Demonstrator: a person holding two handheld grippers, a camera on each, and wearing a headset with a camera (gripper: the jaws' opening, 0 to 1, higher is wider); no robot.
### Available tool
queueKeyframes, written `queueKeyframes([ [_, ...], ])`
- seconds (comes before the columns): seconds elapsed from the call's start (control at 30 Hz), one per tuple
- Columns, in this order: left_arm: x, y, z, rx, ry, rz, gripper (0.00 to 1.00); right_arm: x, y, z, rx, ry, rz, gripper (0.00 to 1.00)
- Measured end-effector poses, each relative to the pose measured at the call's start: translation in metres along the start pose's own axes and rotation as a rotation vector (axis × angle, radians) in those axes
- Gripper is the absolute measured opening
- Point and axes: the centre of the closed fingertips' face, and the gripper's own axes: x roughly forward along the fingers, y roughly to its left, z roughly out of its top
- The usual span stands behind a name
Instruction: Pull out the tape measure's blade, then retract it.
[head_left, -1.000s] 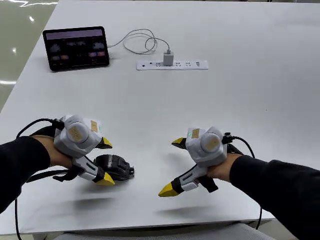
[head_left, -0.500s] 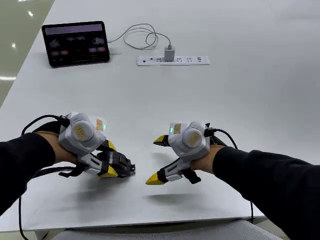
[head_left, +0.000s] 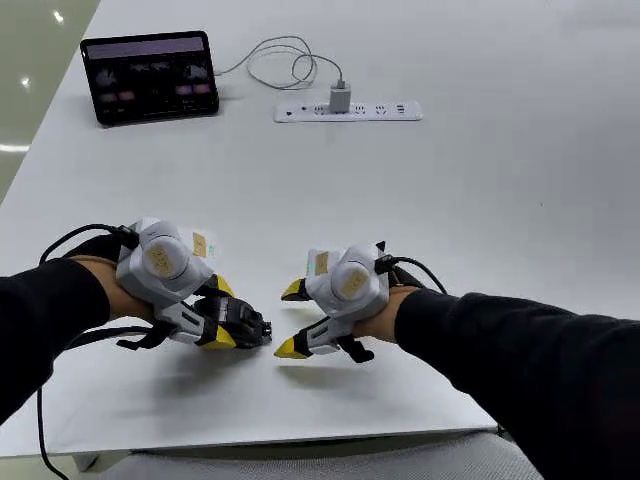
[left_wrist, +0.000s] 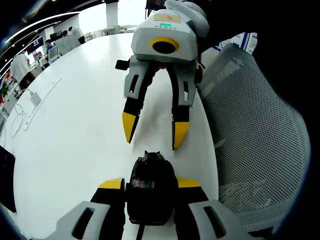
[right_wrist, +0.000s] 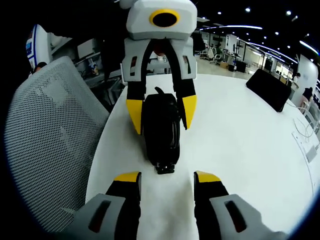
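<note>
Entry: progress check.

Left gripper (head_left: 220, 315): my jaws are pinching the tape measure (head_left: 240, 322) by the 2 flat sides of its black case. The case rests low on the white surface (head_left: 450, 200), near the front edge, lying between the yellow jaw tips. In the left gripper view the case sits square between both tips, so the hold looks centred.

Right gripper (head_left: 290, 320): jaws spread, holding nothing. They face the left gripper nose to nose, tips just beside the near end of the case but apart from it.

Blade status: no length of blade is visible outside the case in any of the 3 views. In the right gripper view a small dark tab (right_wrist: 165, 167) sticks out at the end of the case nearest my right jaws. I take it for the blade's end hook, though it is too small and dark to be certain.

Judgement on progress:
1. Case secured by left jaws: done.
2. Right jaws lined up on the tab end: about done; contact not yet made.
3. Pinch the tab and draw the blade out: not started.
4. Let the blade run back into the case: not started.

Overall, early stage. Both halves of the task proper remain; what exists so far is the set-up.
</note>
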Motion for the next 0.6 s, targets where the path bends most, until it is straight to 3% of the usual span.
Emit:
queueKeyframes([
  [0.3,0.000,0.000,0.000,-0.007,-0.009,-0.001,0.33,0.011,0.001,0.004,-0.001,0.005,0.022,0.25],
  [0.43,-0.001,0.000,0.000,-0.010,-0.014,-0.002,0.33,0.015,0.004,0.003,-0.031,0.013,0.024,0.13],
  [0.6,0.000,0.001,0.000,-0.013,-0.016,-0.002,0.33,0.019,0.003,0.002,-0.059,0.021,0.022,0.11],
])
